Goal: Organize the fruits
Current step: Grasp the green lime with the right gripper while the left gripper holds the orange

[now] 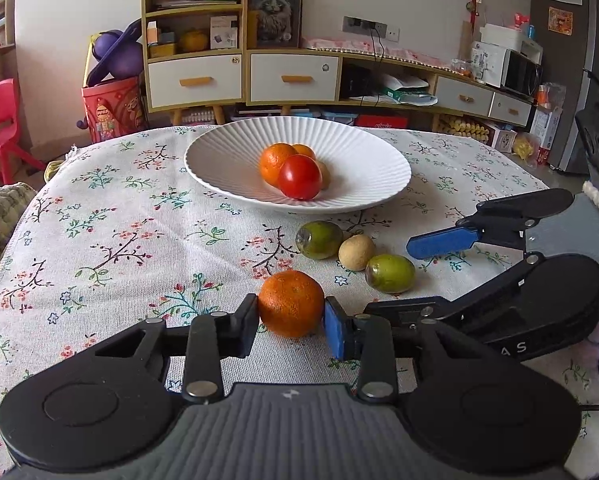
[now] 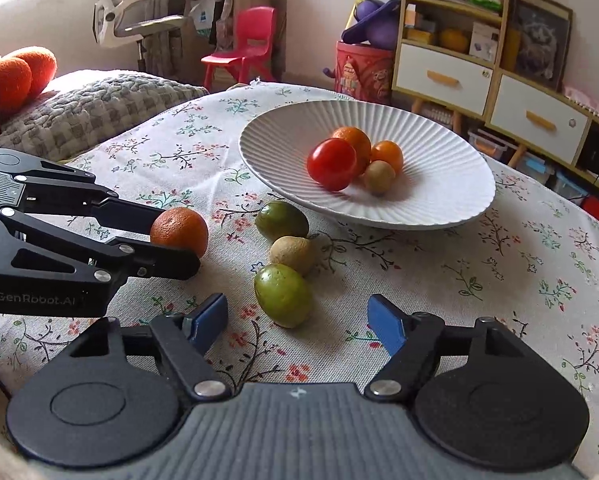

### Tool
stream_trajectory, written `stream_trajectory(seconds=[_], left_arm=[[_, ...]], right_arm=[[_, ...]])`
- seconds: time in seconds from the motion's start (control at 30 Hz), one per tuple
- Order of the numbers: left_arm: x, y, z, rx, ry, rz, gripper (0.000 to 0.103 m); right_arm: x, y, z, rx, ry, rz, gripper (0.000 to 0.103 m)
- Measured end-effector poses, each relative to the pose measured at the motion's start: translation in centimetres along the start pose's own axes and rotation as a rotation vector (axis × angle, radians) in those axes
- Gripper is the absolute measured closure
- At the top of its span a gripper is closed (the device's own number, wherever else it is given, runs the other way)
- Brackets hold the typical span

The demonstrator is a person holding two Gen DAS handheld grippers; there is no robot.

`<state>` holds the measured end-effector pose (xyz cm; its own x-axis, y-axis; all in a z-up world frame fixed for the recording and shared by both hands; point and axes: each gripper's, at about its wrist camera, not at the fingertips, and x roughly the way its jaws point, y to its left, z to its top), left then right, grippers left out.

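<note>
My left gripper (image 1: 291, 316) is shut on an orange (image 1: 290, 302) that rests on the floral tablecloth; the right wrist view shows the same grip (image 2: 175, 240). To its right lie a green fruit (image 1: 318, 239), a tan round fruit (image 1: 356, 252) and a second green fruit (image 1: 389, 273). My right gripper (image 2: 297, 312) is open. The nearer green fruit (image 2: 282, 295) sits just ahead of its blue pads (image 2: 385, 324), untouched. The white ribbed plate (image 1: 219, 152) behind holds a tomato (image 1: 300, 177), two oranges and a small brownish fruit.
The tablecloth (image 1: 119, 240) ends at the table's far and left edges. A grey knitted cushion (image 2: 99, 100) lies off the left edge. A red chair (image 2: 247, 46), a red toy bin (image 1: 111, 108) and a shelf unit (image 1: 203, 40) stand beyond the table.
</note>
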<state>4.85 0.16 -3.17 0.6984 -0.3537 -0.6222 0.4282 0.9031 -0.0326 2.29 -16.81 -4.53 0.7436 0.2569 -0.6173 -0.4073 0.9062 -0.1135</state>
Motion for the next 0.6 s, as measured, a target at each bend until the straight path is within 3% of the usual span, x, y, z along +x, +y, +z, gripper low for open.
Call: stream_trajectory(seconds=[0.1,0.33,0.6], left_arm=[[-0.2,0.1,-0.1,-0.005,0.003,0.000,0.083],[-0.4,-0.1,-0.1,0.000,0.007,0.006,0.083],[-0.6,0.0,0.2,-0.018,0.023,0.000,0.084]], right_arm=[[-0.1,0.4,0.3,-0.012,0.003,0.010,0.054],[-0.3,1.1,0.5,-0.052,0.007,0.018,0.077],[-0.4,1.1,1.0,-0.039,0.033,0.014,0.078]])
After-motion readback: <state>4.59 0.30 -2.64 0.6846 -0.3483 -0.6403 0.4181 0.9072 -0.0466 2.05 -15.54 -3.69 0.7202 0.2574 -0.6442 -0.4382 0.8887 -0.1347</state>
